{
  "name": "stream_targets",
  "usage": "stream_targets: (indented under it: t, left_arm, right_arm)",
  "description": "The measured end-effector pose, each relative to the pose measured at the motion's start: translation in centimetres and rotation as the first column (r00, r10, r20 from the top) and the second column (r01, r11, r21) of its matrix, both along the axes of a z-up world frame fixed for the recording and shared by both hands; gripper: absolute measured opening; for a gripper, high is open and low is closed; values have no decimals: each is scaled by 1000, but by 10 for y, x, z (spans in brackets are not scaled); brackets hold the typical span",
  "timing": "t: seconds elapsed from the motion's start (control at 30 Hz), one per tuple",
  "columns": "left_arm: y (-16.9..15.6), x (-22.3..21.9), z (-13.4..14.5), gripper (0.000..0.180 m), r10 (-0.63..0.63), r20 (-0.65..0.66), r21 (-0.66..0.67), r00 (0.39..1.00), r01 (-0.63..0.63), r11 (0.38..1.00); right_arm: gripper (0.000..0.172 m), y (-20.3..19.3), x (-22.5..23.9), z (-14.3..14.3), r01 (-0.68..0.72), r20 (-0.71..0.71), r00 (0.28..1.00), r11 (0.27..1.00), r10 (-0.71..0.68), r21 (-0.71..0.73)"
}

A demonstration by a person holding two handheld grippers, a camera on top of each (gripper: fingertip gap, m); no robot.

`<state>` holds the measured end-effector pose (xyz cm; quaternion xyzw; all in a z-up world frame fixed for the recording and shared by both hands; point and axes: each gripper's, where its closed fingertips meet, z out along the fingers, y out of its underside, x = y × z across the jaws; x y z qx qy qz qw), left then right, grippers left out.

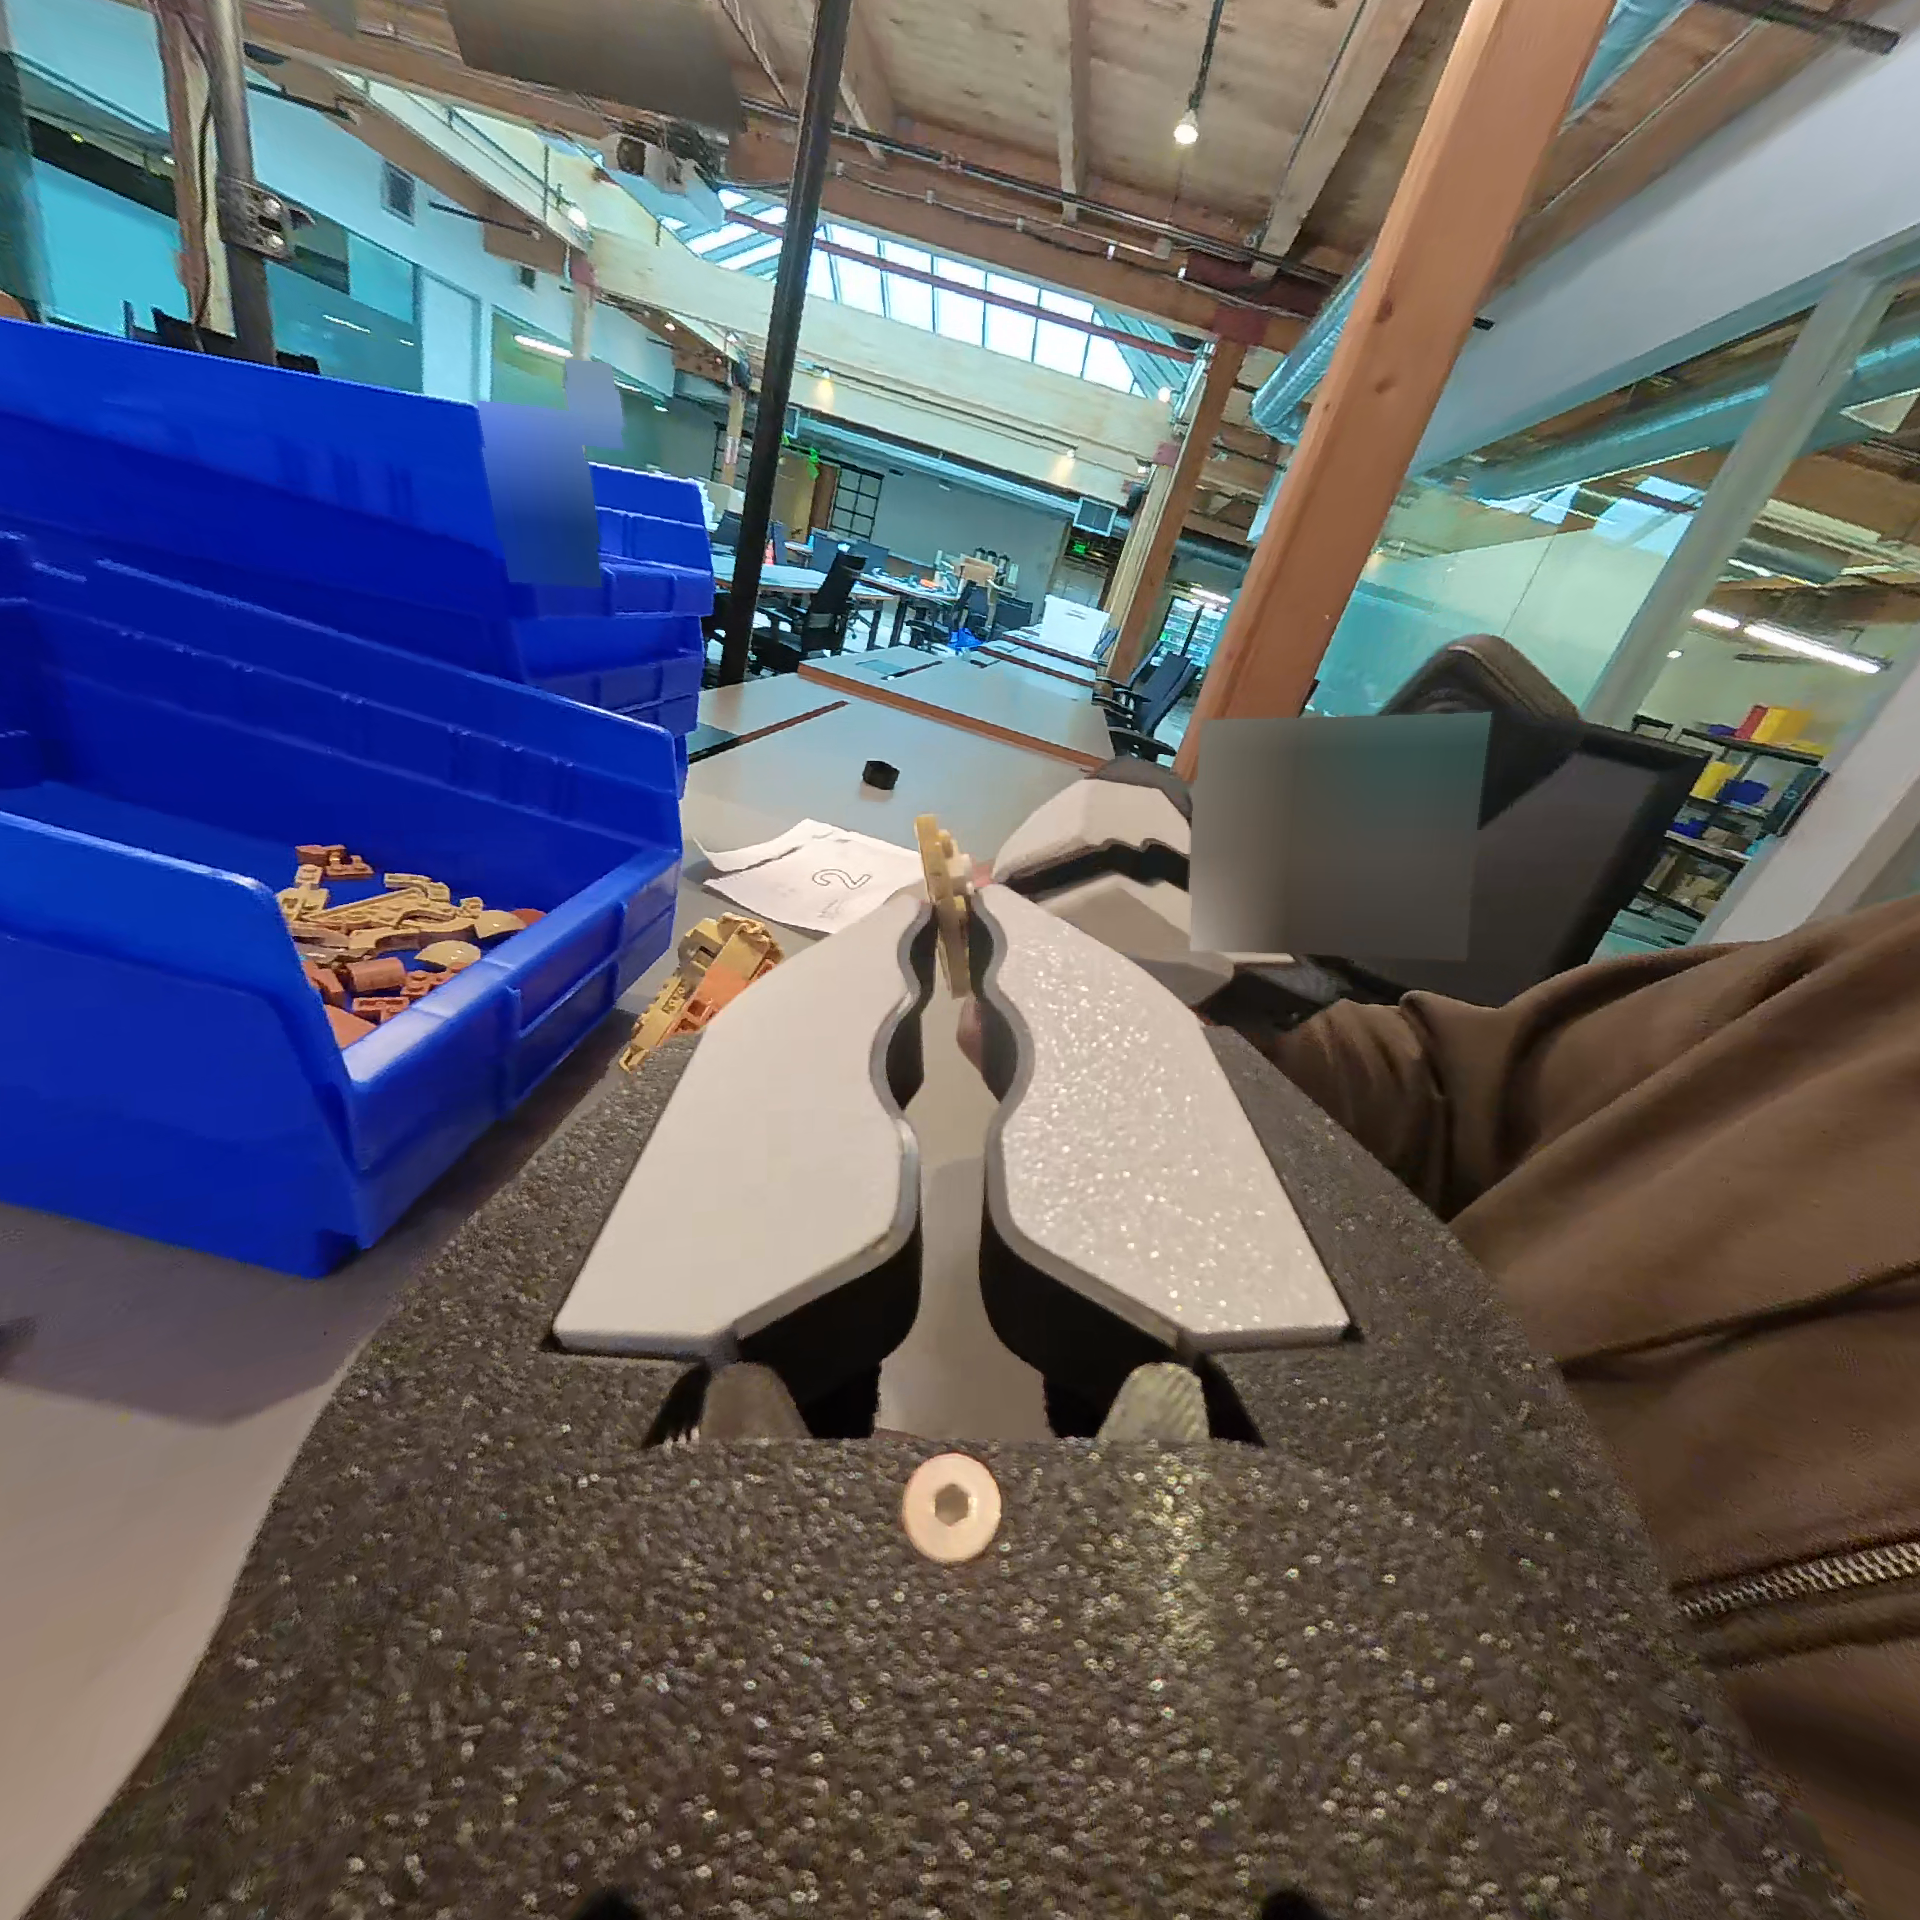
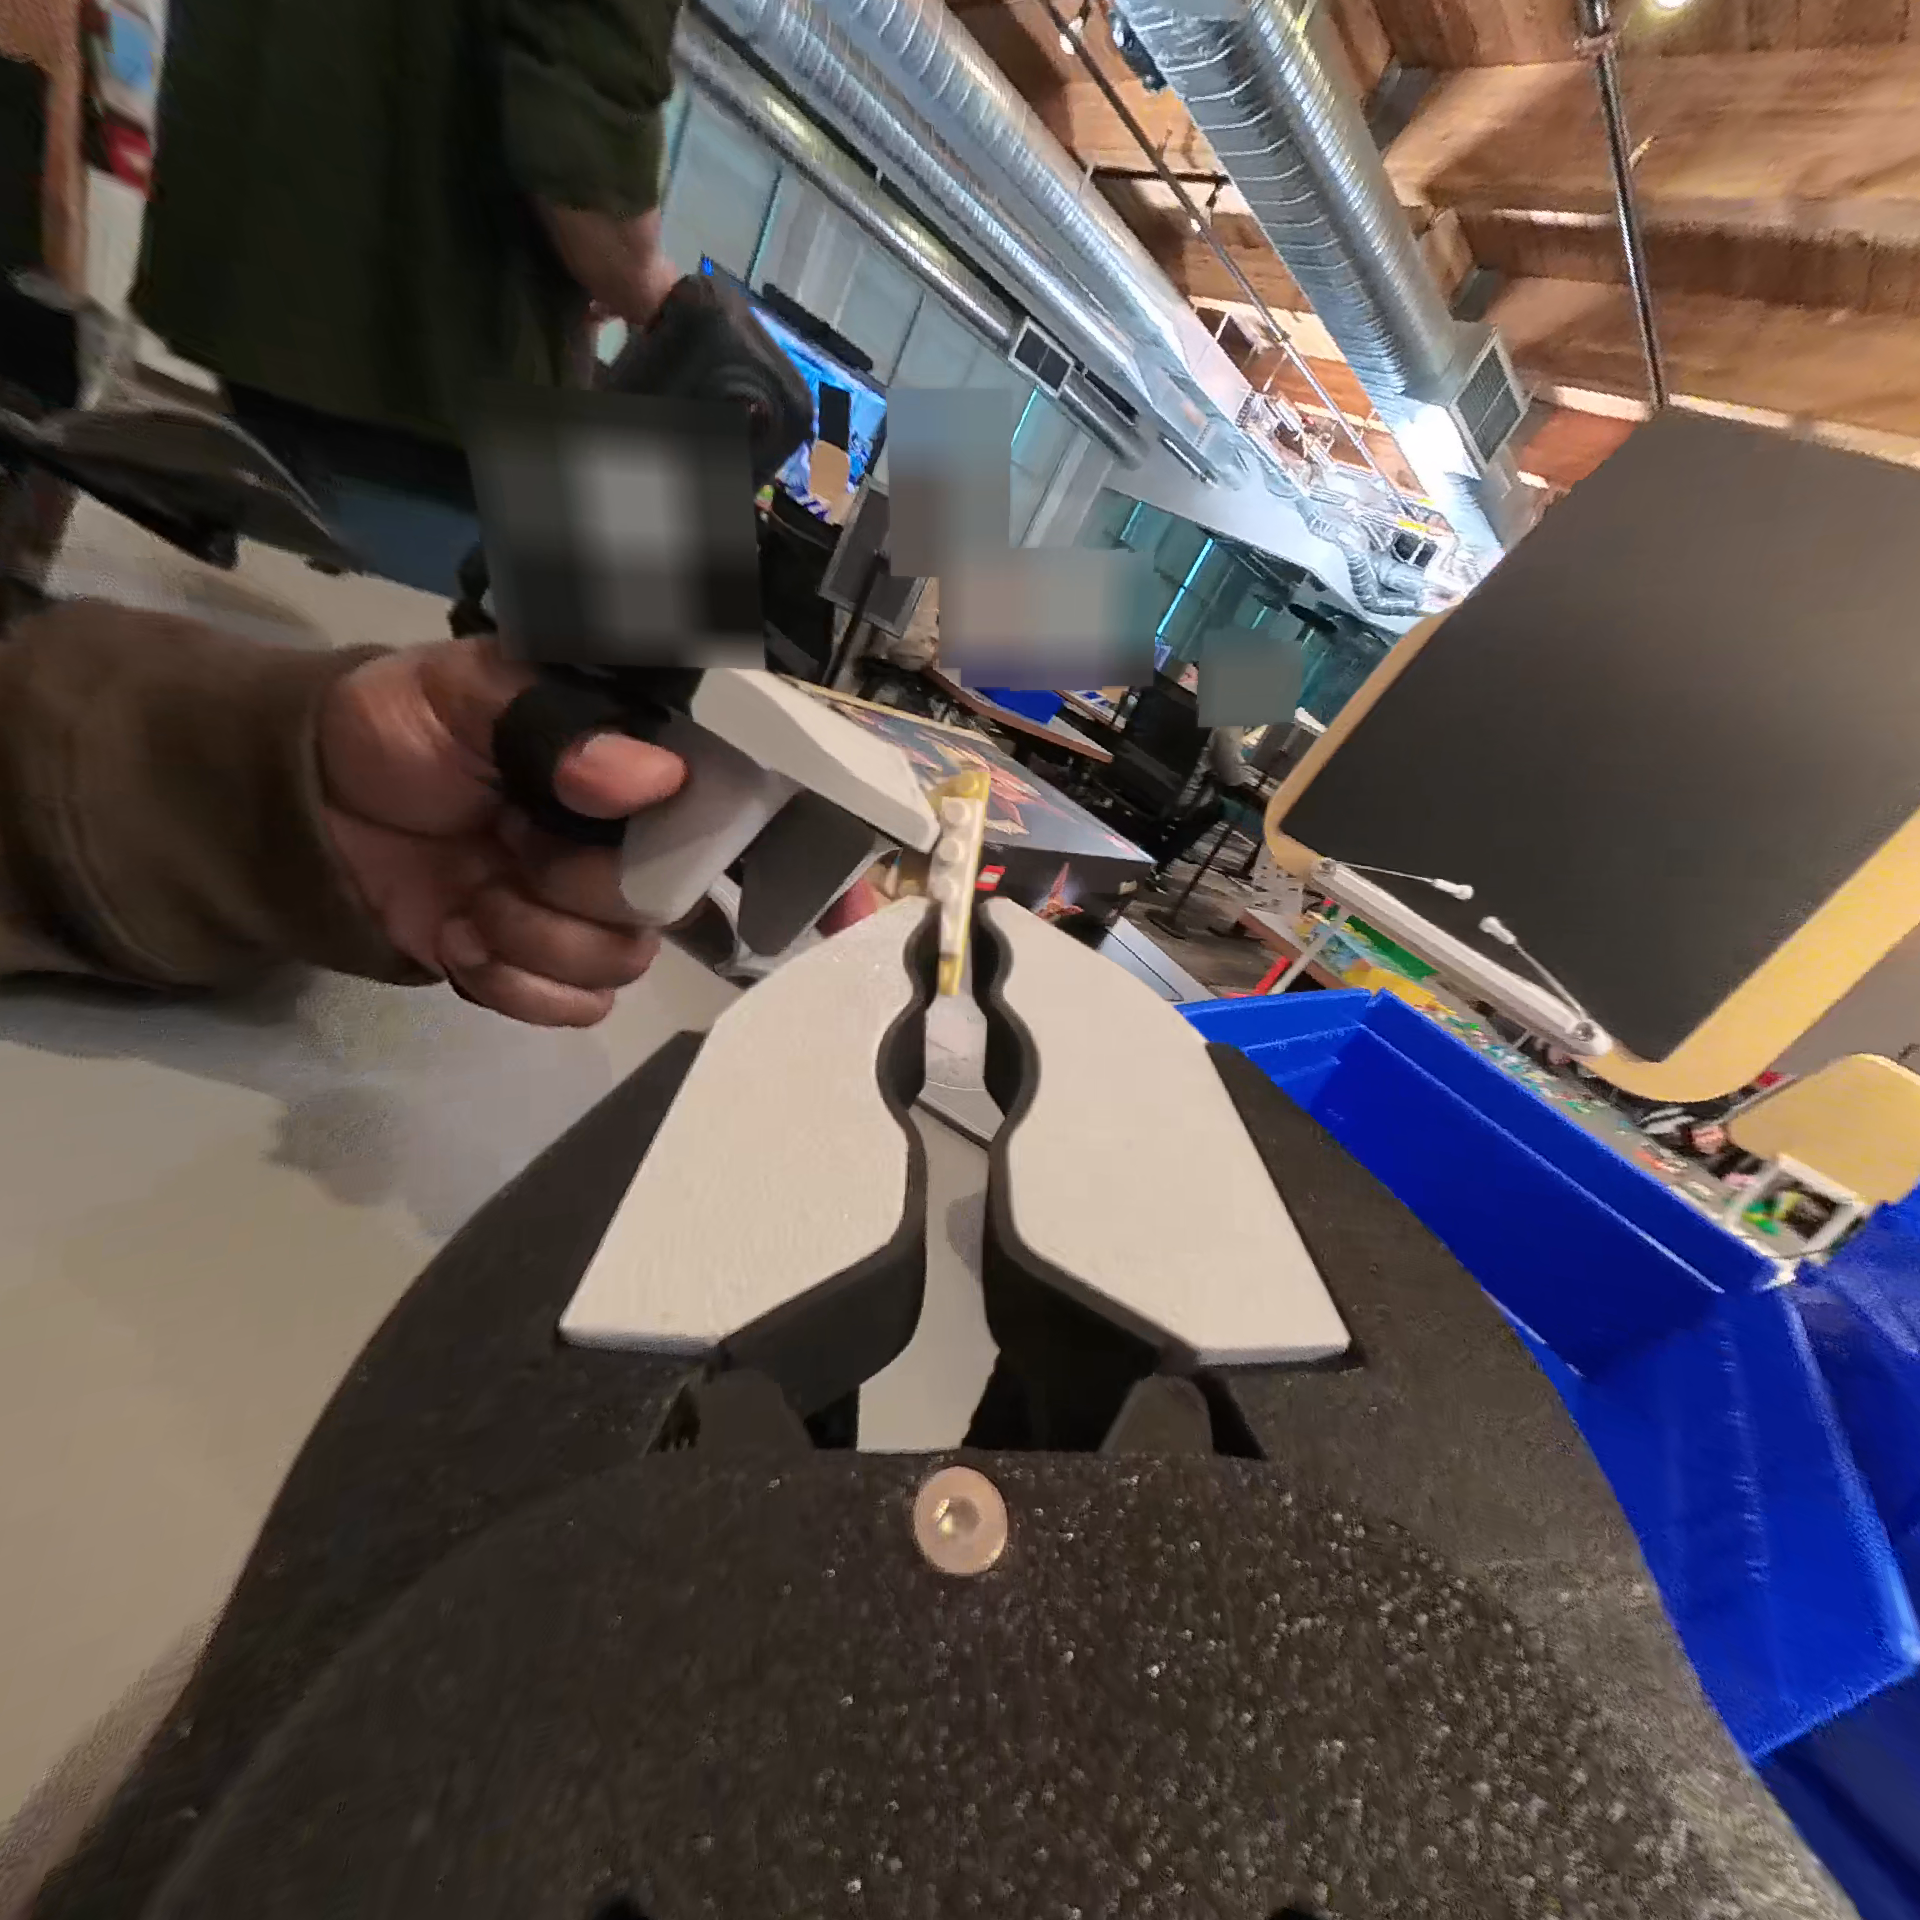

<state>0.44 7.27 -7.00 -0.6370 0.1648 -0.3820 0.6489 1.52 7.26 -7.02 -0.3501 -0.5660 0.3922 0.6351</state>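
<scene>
Centrally, a tan plate (image 1: 948,894) with a small white plate (image 2: 952,868) stuck on it stood upright, clamped by both grippers' fingers: left gripper (image 1: 951,940), right gripper (image 2: 953,951). At nine o'clock of the left gripper sat a blue bin (image 1: 499,1049) of bricks on the bench (image 1: 790,758).

Right gripper (image 2: 951,914) clamped on a thin white-and-tan studded plate (image 2: 954,878), pads pressing both faces. Left of the plate, left gripper (image 2: 935,831) touching its upper end, held by a hand (image 2: 457,821) in a brown sleeve. Right of the plate, blue bin (image 2: 1558,1195). Behind it, printed box (image 2: 1039,821) on grey desk (image 2: 156,1195).
</scene>
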Motion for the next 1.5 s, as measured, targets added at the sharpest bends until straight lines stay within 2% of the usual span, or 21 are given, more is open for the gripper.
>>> stream_targets:
  t: [0.2,0.5,0.67,0.83,0.97,1.07,1.23,1.5]
  left_arm:
    - [0,2,-1,6,6,-19,5,1000,-5,1000]
    - [-4,7,-3,5,-26,-46,3,999,26,1000]
    - [-5,7,-3,6,-61,-11,-20,998,61,998]
    - [-4,8,0,7,-42,-10,-1,999,42,999]
    - [-2,15,-9,13,-25,-99,-4,995,25,1000]
    - [-3,16,-8,7,-10,-124,26,992,13,1000]
    - [-6,17,-5,7,-10,-142,56,990,18,998]
    - [-10,17,-1,5,-42,-107,69,993,49,996]
  right_arm:
    - [10,-3,-5,-7,49,31,998,995,-52,92]
    - [9,-1,-8,-15,69,76,994,987,-81,148]
    - [8,-2,-8,-16,81,91,991,982,-97,170]
    - [8,-1,-7,-13,85,87,992,994,-91,76]
    - [8,-2,-6,-9,73,74,995,997,-72,-6]
    - [8,-5,-5,-9,76,68,995,997,-75,-13]
    - [8,-7,-4,-6,83,55,995,996,-82,-13]
    - [8,-6,0,-5,107,30,994,994,-107,-20]
